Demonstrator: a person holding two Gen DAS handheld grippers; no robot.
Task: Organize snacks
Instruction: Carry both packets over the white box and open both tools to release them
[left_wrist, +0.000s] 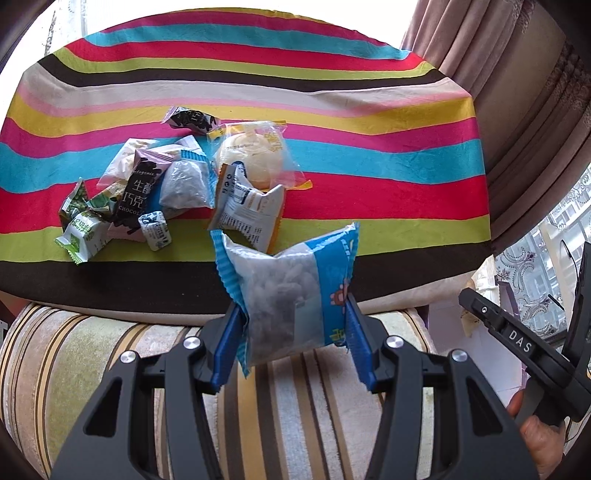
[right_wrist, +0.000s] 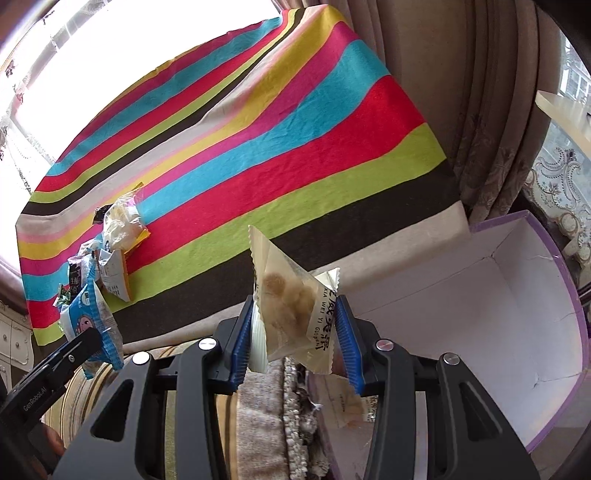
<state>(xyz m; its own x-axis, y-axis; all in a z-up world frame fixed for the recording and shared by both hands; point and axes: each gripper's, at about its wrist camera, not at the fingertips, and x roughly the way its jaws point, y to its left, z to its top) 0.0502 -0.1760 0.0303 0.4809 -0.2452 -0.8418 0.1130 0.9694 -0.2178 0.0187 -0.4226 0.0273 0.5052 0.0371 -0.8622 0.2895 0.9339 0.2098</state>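
My left gripper is shut on a blue and clear snack packet, held in the air over the striped sofa edge; the same blue packet shows at the lower left of the right wrist view. My right gripper is shut on a pale yellowish snack packet with dark lettering, held above the near rim of a white box with purple edging. A pile of snacks lies on the striped cloth: green packets, a chocolate bar, a round bun in clear wrap.
Another pale packet lies in the box's near corner. Curtains hang to the right of the cloth. A striped sofa cushion lies below the cloth's front edge. A person's hand holds the right gripper's handle.
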